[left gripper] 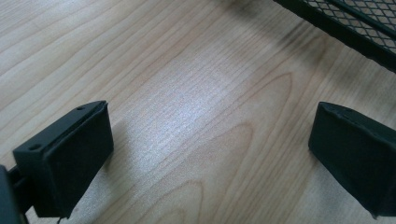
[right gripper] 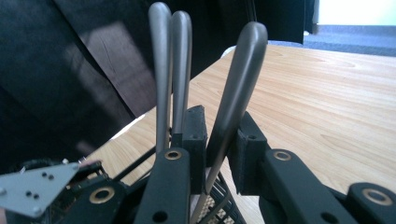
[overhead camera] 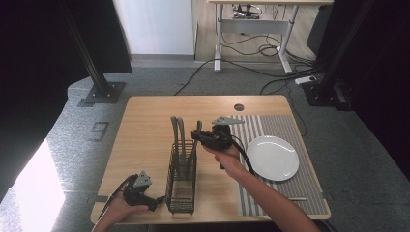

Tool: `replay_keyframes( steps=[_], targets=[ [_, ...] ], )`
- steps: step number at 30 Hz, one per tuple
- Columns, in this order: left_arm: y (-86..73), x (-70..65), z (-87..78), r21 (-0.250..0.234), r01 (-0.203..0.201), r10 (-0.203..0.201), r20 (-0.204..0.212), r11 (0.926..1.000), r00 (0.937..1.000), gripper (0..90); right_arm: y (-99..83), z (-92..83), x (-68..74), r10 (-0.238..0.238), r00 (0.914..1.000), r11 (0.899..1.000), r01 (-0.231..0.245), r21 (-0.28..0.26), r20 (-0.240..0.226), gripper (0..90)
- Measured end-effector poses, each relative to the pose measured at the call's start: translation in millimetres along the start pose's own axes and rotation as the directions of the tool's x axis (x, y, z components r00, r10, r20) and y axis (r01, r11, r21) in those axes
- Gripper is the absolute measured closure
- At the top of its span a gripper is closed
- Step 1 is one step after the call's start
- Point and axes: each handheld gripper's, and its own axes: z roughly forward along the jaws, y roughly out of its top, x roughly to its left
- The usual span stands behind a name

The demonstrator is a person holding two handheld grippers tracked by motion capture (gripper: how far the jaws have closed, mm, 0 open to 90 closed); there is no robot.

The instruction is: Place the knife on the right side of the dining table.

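**Right tongs pinch a utensil handle above the caddy**

At the lower left of the high view the left tongs (overhead camera: 157,200) rest low on the worktop (overhead camera: 145,135), held in the person's left hand (overhead camera: 121,209) just beside the near end of the black mesh caddy (overhead camera: 182,186); in the left gripper view their jaws stand spread with bare wood between them and nothing held, the caddy's mesh wall (left gripper: 355,28) crossing the upper right corner; this looks like a waiting pose, close enough to steady the caddy if it shifts.

Towards the middle of the high view the caddy stands upright with two grey handles (overhead camera: 177,128) rising from its far end; just to their right a third utensil handle (overhead camera: 195,142) leans out of the caddy, and the right tongs (overhead camera: 199,135) are pressed together on it; the right gripper view shows that handle (right gripper: 238,88) pinched between the two black pads, low on its shaft, its rounded end pointing up past them, while the other two handles (right gripper: 170,70) stand free on the left; the grip sits low probably so the piece can be drawn straight up without tipping.

The right forearm comes in from the lower right, the wrist bent so the tongs point leftwards at the caddy; further right a white plate (overhead camera: 273,157) lies on a striped placemat (overhead camera: 285,123), likely where the piece belongs.
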Motion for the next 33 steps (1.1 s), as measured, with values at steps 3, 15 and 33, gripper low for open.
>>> replay_keyframes(
  steps=[3, 15, 33],
  targets=[
    [0.0, -0.1, 0.1, -0.001, 0.001, -0.001, 0.0, 1.0, 1.0, 0.0, 0.9, -2.4, 3.3, -0.039, 0.9992, 0.999, 0.039, 0.01, 0.009, 76.9],
    [0.0, 0.1, -0.2, 0.002, -0.002, 0.002, -0.001, 1.0, 1.0, 0.0, 4.7, -13.8, 8.6, 0.028, 0.9927, 0.999, -0.03, -0.017, -0.117, 83.0],
    [0.0, 0.0, -0.1, 0.001, -0.002, 0.002, -0.002, 1.0, 1.0, 0.0, 45.1, -83.5, 20.9, -0.073, 0.9881, 0.97, 0.039, -0.24, -0.135, 83.1]
  ],
)
